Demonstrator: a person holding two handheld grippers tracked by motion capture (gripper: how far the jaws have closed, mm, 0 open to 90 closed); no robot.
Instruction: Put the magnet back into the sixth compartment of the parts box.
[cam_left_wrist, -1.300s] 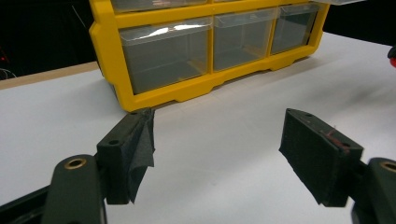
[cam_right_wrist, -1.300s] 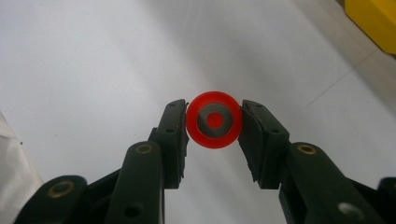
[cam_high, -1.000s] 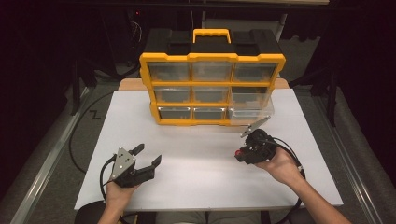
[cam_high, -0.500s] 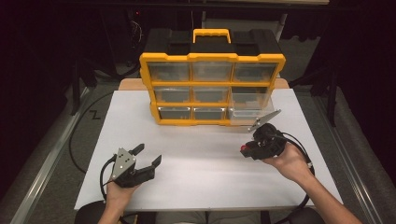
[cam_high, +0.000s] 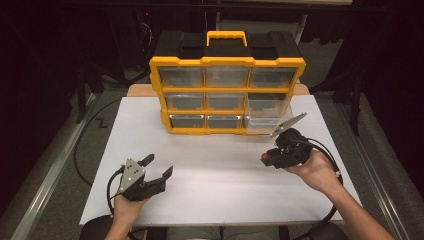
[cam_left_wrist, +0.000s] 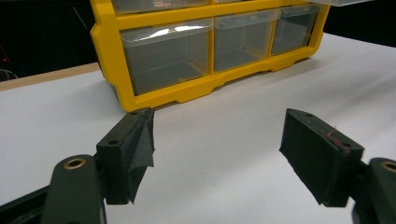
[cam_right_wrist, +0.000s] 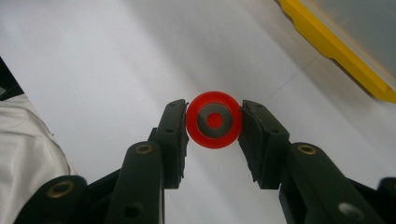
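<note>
The right gripper (cam_right_wrist: 214, 122) squeezes a red ring (cam_right_wrist: 214, 120), seen up close in its own view. The left gripper (cam_high: 159, 169) is wide apart, holding nothing.

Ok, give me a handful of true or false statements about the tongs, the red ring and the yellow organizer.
1. The right tongs grip a red ring. True.
2. The left tongs hold a drawer. False: they are open and empty.
3. One clear drawer on the right side of the yellow organizer is pulled out. True.
4. The organizer lies flat on its back. False: it stands upright, handle on top.
5. The left tongs sit on the white table. True.
</note>
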